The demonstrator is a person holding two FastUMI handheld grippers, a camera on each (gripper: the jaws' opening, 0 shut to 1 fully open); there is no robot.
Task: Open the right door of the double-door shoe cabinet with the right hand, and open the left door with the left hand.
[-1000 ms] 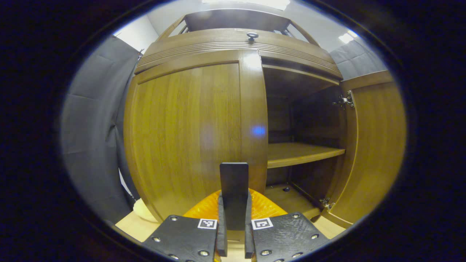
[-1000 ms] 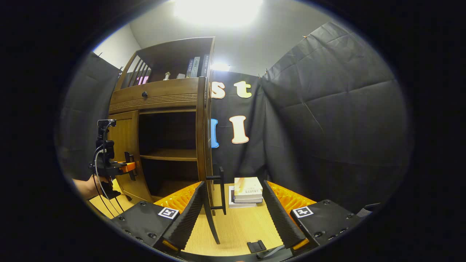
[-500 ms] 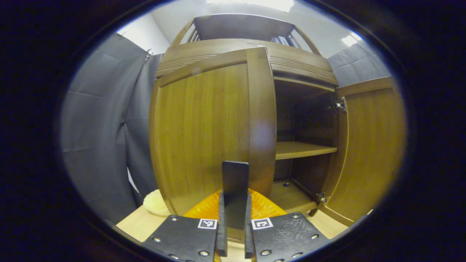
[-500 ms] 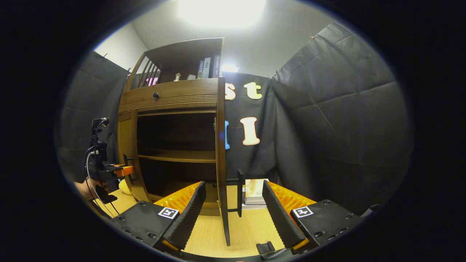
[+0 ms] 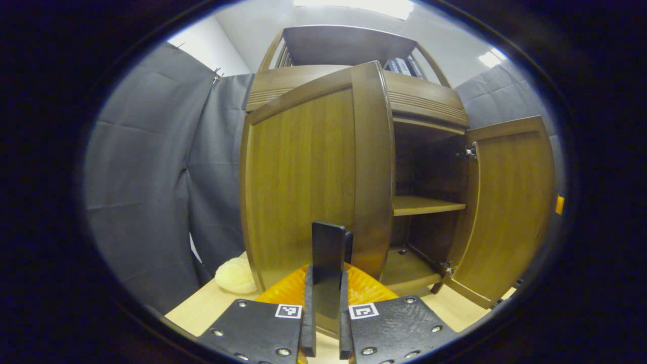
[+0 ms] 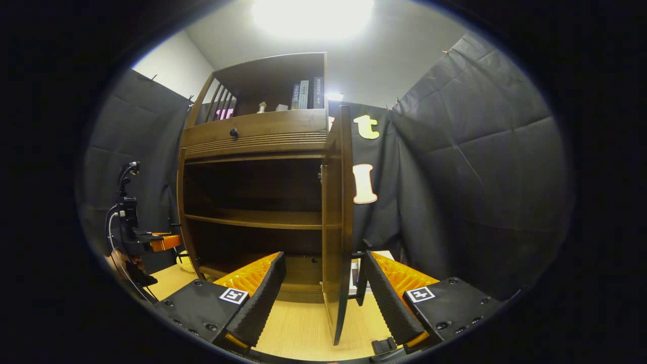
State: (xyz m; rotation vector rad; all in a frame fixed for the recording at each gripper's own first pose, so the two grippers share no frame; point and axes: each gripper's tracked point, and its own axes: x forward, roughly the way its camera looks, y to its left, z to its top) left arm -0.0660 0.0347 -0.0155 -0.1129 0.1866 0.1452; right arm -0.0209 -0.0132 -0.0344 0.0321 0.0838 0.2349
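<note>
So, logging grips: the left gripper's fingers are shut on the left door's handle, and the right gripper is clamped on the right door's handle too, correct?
Not the right gripper: the right gripper view shows its fingers spread wide, the right door standing between them ungripped. The left gripper is shut on the left door's handle.

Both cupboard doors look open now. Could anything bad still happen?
Maybe. The left gripper is shut on the left door's black handle; a crooked pull could make it slip off. A soft yellow lump sits on the floor beside the left door, so swinging wider might bump it. The right door stands between the open right gripper's fingers and could knock them.
</note>
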